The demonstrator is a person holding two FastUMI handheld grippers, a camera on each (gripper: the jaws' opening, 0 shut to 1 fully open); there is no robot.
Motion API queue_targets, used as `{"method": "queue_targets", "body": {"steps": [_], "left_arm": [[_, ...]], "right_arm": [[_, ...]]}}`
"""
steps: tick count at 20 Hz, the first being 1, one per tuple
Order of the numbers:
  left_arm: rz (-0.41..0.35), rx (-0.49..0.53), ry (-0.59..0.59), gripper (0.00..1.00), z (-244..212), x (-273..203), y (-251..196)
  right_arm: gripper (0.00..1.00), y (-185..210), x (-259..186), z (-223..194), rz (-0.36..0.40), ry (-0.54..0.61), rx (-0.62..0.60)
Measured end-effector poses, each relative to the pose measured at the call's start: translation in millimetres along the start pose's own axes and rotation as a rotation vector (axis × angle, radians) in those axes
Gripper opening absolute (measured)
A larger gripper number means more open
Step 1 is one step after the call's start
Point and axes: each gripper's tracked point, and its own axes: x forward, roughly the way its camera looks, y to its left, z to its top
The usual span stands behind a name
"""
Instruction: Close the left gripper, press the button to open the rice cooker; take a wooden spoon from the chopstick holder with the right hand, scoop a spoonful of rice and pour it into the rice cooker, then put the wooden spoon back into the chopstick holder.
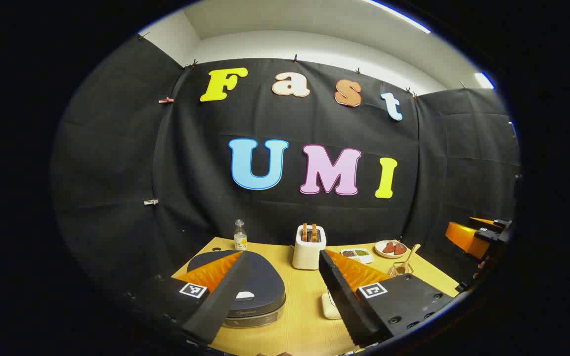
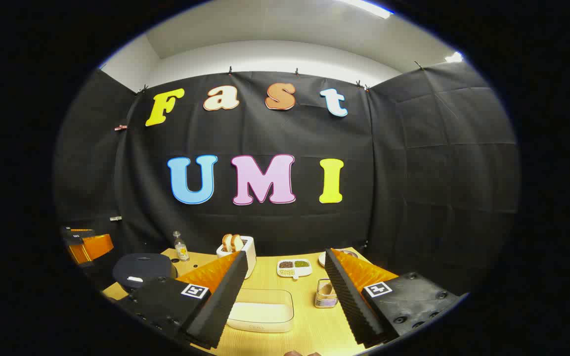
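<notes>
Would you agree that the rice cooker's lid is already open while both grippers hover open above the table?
Not quite: the rice cooker lid is closed, as the left gripper view shows. The left gripper and right gripper do hover open above the table.

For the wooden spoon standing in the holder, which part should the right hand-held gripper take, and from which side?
Likely the upper end of the wooden spoon, which sticks up and leans out above the rim of the chopstick holder. Come down from above with the open right hand-held gripper, one finger on each side of it. The lower part sits inside the holder, so a low side approach looks blocked.
</notes>
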Motion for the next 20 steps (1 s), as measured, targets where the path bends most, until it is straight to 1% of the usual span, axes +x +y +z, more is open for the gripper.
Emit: {"method": "queue_targets", "body": {"steps": [4, 7, 10, 13, 17, 20], "left_arm": [[0.007, 0.0, 0.006, 0.95, -1.6, -3.2, 4.6], [0.003, -0.003, 0.012, 0.95, -3.9, -4.8, 3.8], [0.007, 0.011, 0.015, 0.95, -3.2, -5.4, 3.0], [-0.002, 0.022, 0.01, 0.95, -1.0, -6.4, 0.7], [-0.007, 0.013, 0.015, 0.95, -3.3, -5.9, 2.6], [0.005, 0.0, 0.025, 0.95, -4.7, -3.8, 10.6]], "right_arm": [[0.98, -4.7, -1.4, 4.8, -0.005, -0.011, -0.017], [0.98, -6.8, -4.4, 6.3, -0.011, -0.013, -0.006], [0.98, -5.8, -6.3, 5.6, -0.009, -0.004, 0.009], [0.98, -7.1, -7.7, 4.2, -0.011, 0.001, -0.001], [0.98, -5.8, -10.2, 1.9, -0.011, 0.012, -0.005], [0.98, -3.9, -7.9, 1.6, -0.009, 0.02, -0.014]]}}
